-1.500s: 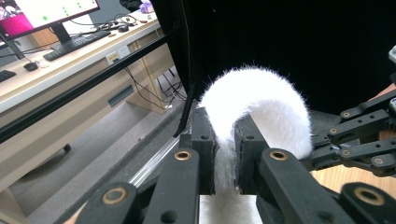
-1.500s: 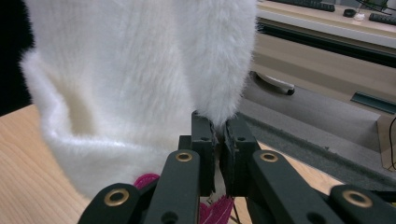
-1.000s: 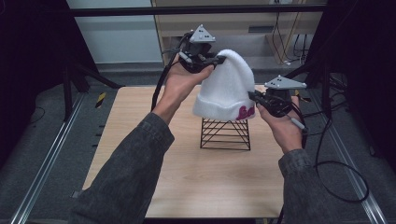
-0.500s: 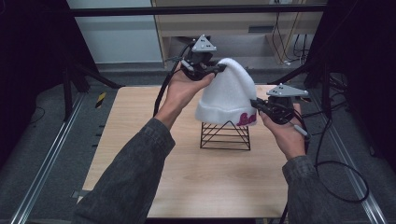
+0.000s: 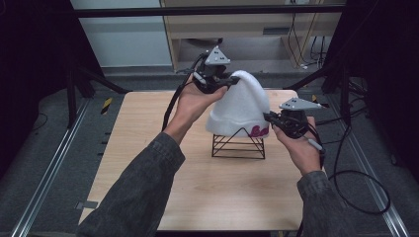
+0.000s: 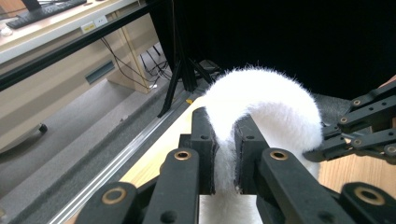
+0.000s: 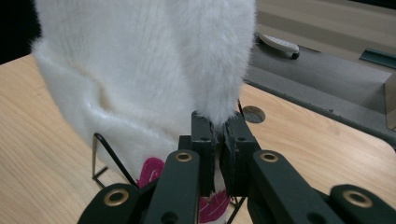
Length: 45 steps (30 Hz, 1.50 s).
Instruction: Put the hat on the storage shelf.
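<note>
A fluffy white knit hat point(image 5: 241, 106) with pink lettering on its brim hangs over a black wire stand point(image 5: 238, 146) at the middle of the wooden table point(image 5: 148, 148). My left gripper point(image 5: 228, 80) is shut on the hat's top, and in the left gripper view the white fabric point(image 6: 261, 100) is pinched between the two pads point(image 6: 205, 149). Low at the hat's right side, my right gripper point(image 5: 269, 119) is shut on the brim; the right gripper view has the fur point(image 7: 154, 70) clamped between its jaws, with the pink lettering point(image 7: 154, 170) just below.
Black frame posts point(image 5: 79, 74) and a crossbar point(image 5: 207, 10) stand behind the table. Metal rails point(image 5: 44, 173) run along the floor at both sides. Cables point(image 5: 346, 168) trail off the right gripper. A wooden cabinet point(image 5: 257, 24) sits at the back.
Both hands have come down a little with the hat, so its brim now sits lower around the top of the wire stand. Both grips are unchanged.
</note>
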Each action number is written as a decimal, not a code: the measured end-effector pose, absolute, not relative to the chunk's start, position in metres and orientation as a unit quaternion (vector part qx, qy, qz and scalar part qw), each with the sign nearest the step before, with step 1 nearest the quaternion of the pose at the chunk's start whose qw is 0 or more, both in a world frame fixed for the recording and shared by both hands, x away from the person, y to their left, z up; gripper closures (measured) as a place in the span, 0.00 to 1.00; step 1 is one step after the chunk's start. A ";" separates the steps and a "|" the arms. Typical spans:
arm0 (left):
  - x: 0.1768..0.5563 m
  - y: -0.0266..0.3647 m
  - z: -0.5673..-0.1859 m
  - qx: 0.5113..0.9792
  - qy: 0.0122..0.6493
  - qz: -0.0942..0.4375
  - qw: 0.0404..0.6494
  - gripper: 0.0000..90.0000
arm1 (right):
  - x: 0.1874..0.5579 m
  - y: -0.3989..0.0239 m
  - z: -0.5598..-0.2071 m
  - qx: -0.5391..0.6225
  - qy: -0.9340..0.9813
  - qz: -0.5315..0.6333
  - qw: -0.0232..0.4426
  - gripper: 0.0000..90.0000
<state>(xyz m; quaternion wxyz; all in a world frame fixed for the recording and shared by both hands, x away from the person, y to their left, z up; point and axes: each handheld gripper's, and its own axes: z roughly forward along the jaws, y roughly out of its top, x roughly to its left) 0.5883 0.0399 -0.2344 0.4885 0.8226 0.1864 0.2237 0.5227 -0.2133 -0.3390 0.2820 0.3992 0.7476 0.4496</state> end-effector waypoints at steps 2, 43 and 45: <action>0.588 0.041 -0.238 0.823 0.189 0.217 0.489 0.90 | 0.522 -0.214 -0.342 0.403 0.747 0.450 0.278 0.94; 0.575 0.035 -0.277 0.848 0.176 0.190 0.463 0.90 | 0.513 -0.221 -0.382 0.421 0.762 0.422 0.253 0.94; 0.575 0.034 -0.280 0.849 0.177 0.187 0.462 0.90 | 0.513 -0.221 -0.385 0.422 0.763 0.419 0.252 0.94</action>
